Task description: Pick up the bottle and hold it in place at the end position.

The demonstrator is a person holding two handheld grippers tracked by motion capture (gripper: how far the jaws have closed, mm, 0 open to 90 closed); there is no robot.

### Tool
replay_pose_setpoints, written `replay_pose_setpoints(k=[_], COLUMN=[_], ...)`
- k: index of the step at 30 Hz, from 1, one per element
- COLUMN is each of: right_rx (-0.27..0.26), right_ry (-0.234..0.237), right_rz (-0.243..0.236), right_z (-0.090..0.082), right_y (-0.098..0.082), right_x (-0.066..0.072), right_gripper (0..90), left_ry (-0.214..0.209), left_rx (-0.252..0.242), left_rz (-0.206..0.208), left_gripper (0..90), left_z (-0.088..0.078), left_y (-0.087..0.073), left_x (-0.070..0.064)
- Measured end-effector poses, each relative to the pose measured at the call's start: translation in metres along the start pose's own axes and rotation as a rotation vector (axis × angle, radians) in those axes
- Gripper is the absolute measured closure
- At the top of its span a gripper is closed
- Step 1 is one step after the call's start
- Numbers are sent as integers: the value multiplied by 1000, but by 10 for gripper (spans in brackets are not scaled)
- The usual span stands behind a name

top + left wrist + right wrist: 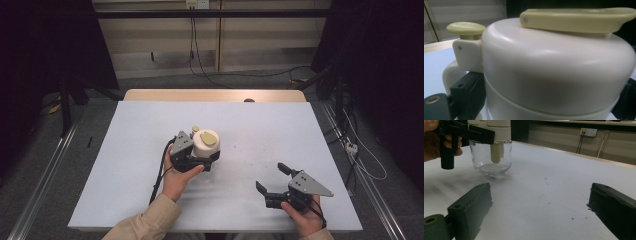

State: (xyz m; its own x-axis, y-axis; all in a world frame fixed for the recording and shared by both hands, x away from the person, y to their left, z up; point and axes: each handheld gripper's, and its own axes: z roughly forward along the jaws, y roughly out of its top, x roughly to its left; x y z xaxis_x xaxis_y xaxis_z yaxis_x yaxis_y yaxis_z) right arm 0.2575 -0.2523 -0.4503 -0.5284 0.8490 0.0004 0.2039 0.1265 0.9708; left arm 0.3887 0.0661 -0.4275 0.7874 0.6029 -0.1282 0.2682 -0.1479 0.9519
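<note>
A glass jug (206,144) with a cream plastic top and a yellowish lid lever (579,18) stands upright at the middle of the table. My left gripper (206,156) is shut on its cream upper part (554,70), one jaw on each side, just under the handle and its round button (465,28). In the right gripper view the clear glass base (491,157) rests on the table, and inside it hangs a cream tube. My right gripper (271,176) stands open near the front right, low over the table, with nothing between its fingers (471,210).
A pale grey mat (150,130) covers the wooden table, with a few dark specks (546,178) near the jug. Black frames, cables and a power strip (351,147) lie on the floor around the table.
</note>
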Motion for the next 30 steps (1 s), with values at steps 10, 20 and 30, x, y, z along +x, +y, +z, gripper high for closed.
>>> replay_pose_setpoints(k=[10, 20, 30], right_rx=[4, 4, 6], right_ry=[0, 3, 2], right_rz=[-1, -2, -1], right_z=[1, 1, 0], right_y=[0, 0, 0], right_x=[1, 1, 0], right_gripper=[42, 43, 43], left_ry=[0, 4, -5], left_rx=[-1, -1, 0], left_rz=[-1, 3, 11], left_gripper=[64, 64, 64], left_z=[3, 8, 13], left_y=[2, 5, 8], left_x=[2, 5, 5])
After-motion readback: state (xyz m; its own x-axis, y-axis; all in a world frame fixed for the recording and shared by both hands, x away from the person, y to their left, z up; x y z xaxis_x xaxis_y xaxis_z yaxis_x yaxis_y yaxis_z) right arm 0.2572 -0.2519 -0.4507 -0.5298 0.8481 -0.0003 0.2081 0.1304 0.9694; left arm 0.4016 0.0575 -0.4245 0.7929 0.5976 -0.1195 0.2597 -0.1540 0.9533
